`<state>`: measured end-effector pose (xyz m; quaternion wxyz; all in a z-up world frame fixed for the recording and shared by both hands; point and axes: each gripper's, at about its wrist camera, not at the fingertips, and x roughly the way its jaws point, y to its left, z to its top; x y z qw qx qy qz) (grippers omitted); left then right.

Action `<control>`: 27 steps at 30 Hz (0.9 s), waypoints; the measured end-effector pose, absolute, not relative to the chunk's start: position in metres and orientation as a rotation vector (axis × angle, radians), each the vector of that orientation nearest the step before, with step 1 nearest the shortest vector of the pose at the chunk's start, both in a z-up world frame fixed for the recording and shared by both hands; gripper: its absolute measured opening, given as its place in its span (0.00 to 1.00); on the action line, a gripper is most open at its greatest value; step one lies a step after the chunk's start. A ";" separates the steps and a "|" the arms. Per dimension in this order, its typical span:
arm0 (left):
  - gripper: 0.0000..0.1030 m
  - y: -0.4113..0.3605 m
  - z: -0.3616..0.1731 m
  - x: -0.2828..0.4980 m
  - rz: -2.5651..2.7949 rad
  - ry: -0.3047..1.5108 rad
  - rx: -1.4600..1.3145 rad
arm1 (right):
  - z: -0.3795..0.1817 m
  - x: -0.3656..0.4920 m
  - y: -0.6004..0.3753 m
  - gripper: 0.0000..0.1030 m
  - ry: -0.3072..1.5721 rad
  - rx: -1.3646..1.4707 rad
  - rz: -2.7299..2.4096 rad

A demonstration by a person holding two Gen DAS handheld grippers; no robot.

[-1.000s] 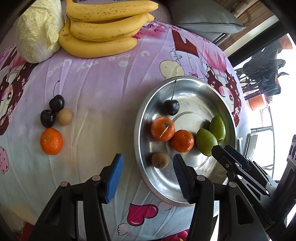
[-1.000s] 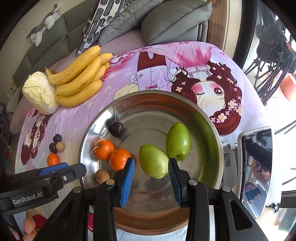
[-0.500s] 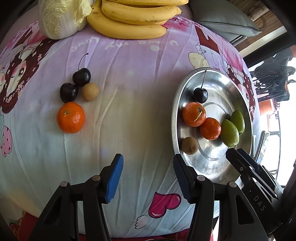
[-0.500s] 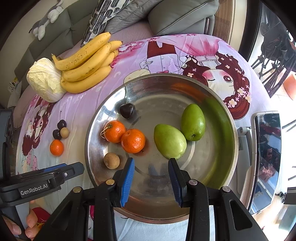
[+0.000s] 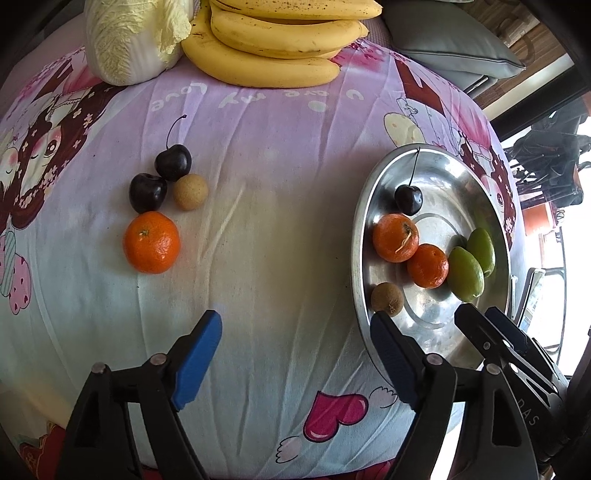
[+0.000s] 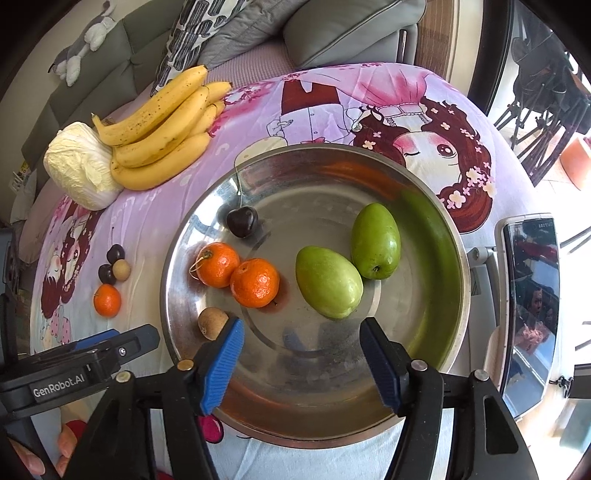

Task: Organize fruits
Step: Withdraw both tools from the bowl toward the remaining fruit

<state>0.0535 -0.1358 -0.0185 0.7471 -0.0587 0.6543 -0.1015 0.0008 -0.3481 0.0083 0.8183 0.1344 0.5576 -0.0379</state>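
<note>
A steel plate [image 6: 436, 350] holds two green fruits [image 6: 328, 282], two tangerines [image 6: 255, 282], a dark cherry [image 6: 242, 220] and a brown longan [image 6: 212, 323]. It shows at the right in the left wrist view [image 5: 436, 170]. On the cloth to the left lie a tangerine [image 5: 151, 242], two cherries [image 5: 173, 161] and a longan [image 5: 190, 191]. My left gripper [image 5: 295, 330] is open and empty over the cloth, short of that group. My right gripper [image 6: 301, 336] is open and empty above the plate's near part.
A bunch of bananas [image 5: 273, 48] and a cabbage [image 5: 129, 37] lie at the table's far side. A phone on a stand [image 6: 530, 310] is right of the plate. Sofa cushions [image 6: 343, 33] are behind the table.
My left gripper has swung left, from over the plate's edge to the cloth, nearer the loose fruit. My right gripper has pulled back from the green fruit and opened wider.
</note>
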 end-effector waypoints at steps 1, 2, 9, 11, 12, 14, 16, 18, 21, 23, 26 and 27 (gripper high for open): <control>0.83 -0.132 -0.018 0.053 -0.215 1.427 -0.127 | 0.008 0.001 -0.348 0.76 1.188 0.285 -0.081; 0.83 -0.131 -0.018 0.054 -0.207 1.424 -0.123 | 0.008 0.001 -0.348 0.76 1.188 0.284 -0.081; 0.92 -0.123 -0.020 0.057 -0.162 1.421 -0.099 | 0.005 0.001 -0.345 0.94 1.180 0.271 -0.078; 0.92 -0.121 -0.020 0.057 -0.155 1.420 -0.096 | 0.005 0.001 -0.346 0.98 1.172 0.263 -0.085; 0.92 -0.120 -0.019 0.057 -0.151 1.418 -0.093 | 0.005 0.001 -0.346 1.00 1.168 0.259 -0.089; 0.92 -0.118 -0.019 0.058 -0.145 1.415 -0.089 | 0.005 0.002 -0.347 1.00 1.166 0.256 -0.095; 0.92 -0.116 -0.018 0.058 -0.137 1.413 -0.087 | 0.004 0.002 -0.348 1.00 1.164 0.257 -0.096; 0.92 -0.115 -0.018 0.059 -0.128 1.411 -0.086 | 0.004 0.002 -0.348 1.00 1.163 0.257 -0.092; 0.92 -0.111 -0.017 0.060 -0.121 1.409 -0.091 | 0.004 0.002 -0.347 1.00 1.164 0.255 -0.087; 0.92 -0.110 -0.015 0.060 -0.121 1.408 -0.093 | 0.003 0.002 -0.346 1.00 1.165 0.255 -0.085; 0.92 -0.110 -0.014 0.061 -0.113 1.401 -0.082 | 0.003 0.003 -0.344 1.00 1.167 0.251 -0.082; 0.92 -0.111 -0.014 0.062 -0.107 1.397 -0.071 | 0.003 0.003 -0.344 1.00 1.168 0.248 -0.082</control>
